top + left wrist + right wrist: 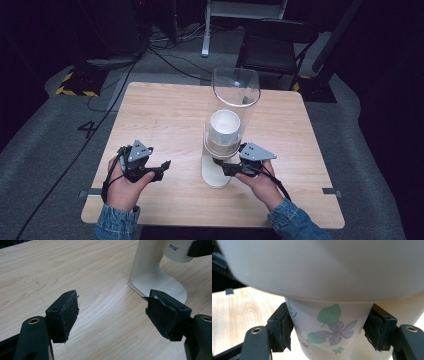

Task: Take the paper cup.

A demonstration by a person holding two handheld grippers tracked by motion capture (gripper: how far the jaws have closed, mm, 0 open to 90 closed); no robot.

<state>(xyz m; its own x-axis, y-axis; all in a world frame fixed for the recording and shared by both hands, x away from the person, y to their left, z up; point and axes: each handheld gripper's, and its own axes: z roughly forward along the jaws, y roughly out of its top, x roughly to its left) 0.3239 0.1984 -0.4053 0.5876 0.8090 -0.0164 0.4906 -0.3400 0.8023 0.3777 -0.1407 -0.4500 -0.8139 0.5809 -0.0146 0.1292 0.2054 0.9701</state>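
High view first, taking the cup dispenser (pixel 227 135) near the middle of the pale wooden table (pixel 165 115) as the landmark: to its left, well apart from it and toward the near edge, the left hand (pixel 125 185) holds the left tool (pixel 162 167) low over the table, a denim cuff showing at the wrist. Left gripper view shows that tool's jaws spread wide with bare wood between the worn black pads (pixel 67 315), and the dispenser's cream foot (pixel 160 280) standing on the table just beyond the right-hand jaw. The dispenser itself is a clear upright tube (pixel 235 92) on a cream stand, with a stack of white paper cups (pixel 223 131) visible inside its lower part. Immediately right of the dispenser's base, the right hand (pixel 257 182) brings the right tool (pixel 220 164) in under the tube. Right gripper view shows a paper cup (pixel 329 330) printed with green leaves and a purple flower hanging from the dispenser's mouth (pixel 324 270), sitting between that tool's jaws; both pads (pixel 286 330) lie against the cup's sides, so the tool pinches the cup. Beyond the table, behind the dispenser, a dark folding chair (pixel 272 47) stands on grey carpet with cables (pixel 165 57) trailing to its left.
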